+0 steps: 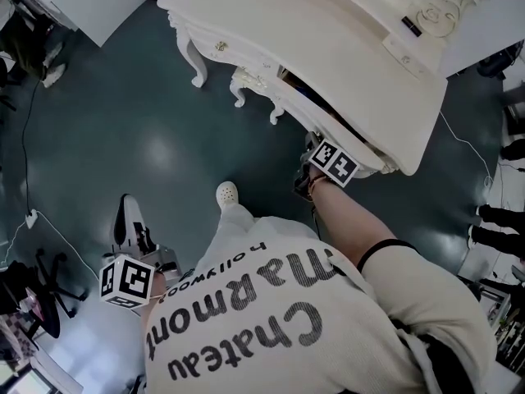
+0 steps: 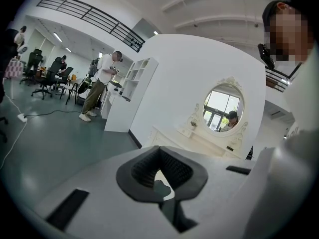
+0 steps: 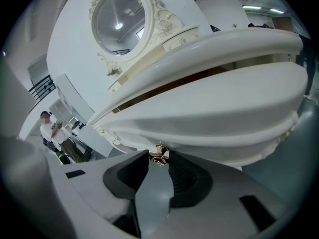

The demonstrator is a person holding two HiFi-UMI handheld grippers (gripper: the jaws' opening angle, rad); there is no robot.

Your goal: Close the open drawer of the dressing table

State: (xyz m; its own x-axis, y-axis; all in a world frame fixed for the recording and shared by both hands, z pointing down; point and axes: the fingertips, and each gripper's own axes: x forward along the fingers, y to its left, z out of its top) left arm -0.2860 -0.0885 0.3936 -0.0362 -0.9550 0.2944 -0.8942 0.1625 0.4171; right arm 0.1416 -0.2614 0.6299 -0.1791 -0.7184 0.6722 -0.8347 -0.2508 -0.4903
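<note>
Item 1. Left tongs [image 1: 130,210], grey plastic with black ribbed pads – held low at the person's side above the dark grey-green floor [image 1: 123,121], well apart from the furniture. Tips pressed together, nothing between them. Idle.

Item 2. Right tongs [image 3: 158,156], same make – reached forward under the lip of the desk top. The pads sit narrowly parted on either side of the small brass knob [image 3: 159,158] and appear to pinch it.

Item 3. Cream-white bow-fronted drawer [image 3: 209,128], the task's object – it carries the knob at its middle and stands out from the front, a dark gap showing between its upper edge and the top above it. Not yet shut.

Item 4. Cream-white carved wooden desk [image 1: 328,48] on curled legs, top bare where visible, with an oval mirror [image 3: 119,19] in a scrolled frame at the back.

Hazards, as judged:
- The knob is small and rounded; a push delivered through it could let the pads slide off.
- A push off the drawer's centre line may skew and bind it.
- A hard shove could jolt the desk and rattle the mirror.
</note>
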